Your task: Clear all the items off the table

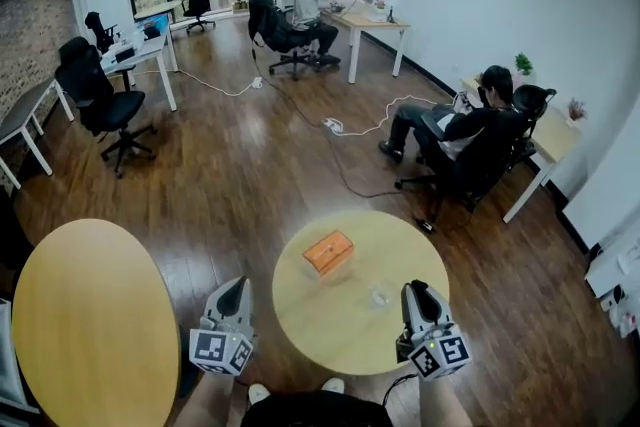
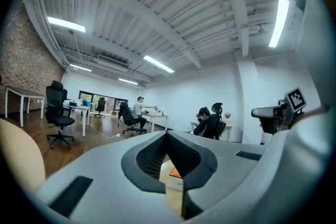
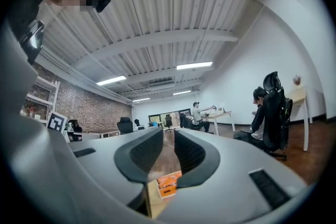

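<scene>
An orange tissue box lies on the small round wooden table, left of its middle. A small clear item rests nearer the table's right side; what it is I cannot tell. My left gripper hangs just off the table's left edge, its jaws shut tip to tip and empty. At the table's right edge my right gripper has its jaws a narrow gap apart, holding nothing. Both gripper views catch the orange box low down between the jaws, farther off.
A larger round table stands at the near left. A seated person is on an office chair beyond the table to the right, another person at a far desk. A black chair and floor cables lie farther out.
</scene>
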`<state>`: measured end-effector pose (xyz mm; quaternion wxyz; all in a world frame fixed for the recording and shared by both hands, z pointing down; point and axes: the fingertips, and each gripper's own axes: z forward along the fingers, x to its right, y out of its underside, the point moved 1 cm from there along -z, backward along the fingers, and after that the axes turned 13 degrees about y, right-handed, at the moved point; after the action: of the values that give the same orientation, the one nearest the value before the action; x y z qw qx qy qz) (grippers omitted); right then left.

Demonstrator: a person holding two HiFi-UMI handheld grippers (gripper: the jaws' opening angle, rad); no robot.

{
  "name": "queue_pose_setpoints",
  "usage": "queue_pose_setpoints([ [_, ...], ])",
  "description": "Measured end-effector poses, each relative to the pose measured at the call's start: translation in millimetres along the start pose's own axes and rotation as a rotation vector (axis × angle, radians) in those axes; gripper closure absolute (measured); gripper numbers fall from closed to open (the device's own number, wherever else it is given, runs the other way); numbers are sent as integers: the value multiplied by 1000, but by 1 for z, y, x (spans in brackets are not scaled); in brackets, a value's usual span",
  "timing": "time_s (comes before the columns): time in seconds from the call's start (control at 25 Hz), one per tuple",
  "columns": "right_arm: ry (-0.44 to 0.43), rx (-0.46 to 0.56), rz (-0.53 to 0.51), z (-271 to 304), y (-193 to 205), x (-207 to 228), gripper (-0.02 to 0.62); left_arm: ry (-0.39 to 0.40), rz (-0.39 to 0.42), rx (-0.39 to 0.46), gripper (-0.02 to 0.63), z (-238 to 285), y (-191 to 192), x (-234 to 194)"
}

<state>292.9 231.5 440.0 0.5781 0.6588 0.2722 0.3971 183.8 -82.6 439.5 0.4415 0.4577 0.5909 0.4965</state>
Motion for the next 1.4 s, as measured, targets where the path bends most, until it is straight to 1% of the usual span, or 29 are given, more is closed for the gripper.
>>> queue_pose_setpoints([
  [0.12,7,1,41,4,0,-24,531,3,-43,37,601,-32,-17,-16],
  [0.28,-11,-14,31,6,17,-63,589,-30,-17,39,601,-69,-23,-40],
  [0.48,-10,-14,64,14,19,-89,592,-39,-2,49,601,-80,-30,-60],
  [0.64,21,-39,59,14,24,-95,592,-26,-28,35,601,-83,-25,-68],
  [0.8,38,-39,47,11,25,-93,592,-45,-53,21,601,-85,-15,-82],
  [0.88,49,-36,44,11,24,-88,592,-50,-64,26,601,-83,-14,-86],
  [1.08,59,-39,40,13,23,-79,592,-19,-115,67,601,-75,-18,-83],
  [1.4,59,-41,25,23,18,-74,592,-27,-113,74,601,-72,-22,-83],
])
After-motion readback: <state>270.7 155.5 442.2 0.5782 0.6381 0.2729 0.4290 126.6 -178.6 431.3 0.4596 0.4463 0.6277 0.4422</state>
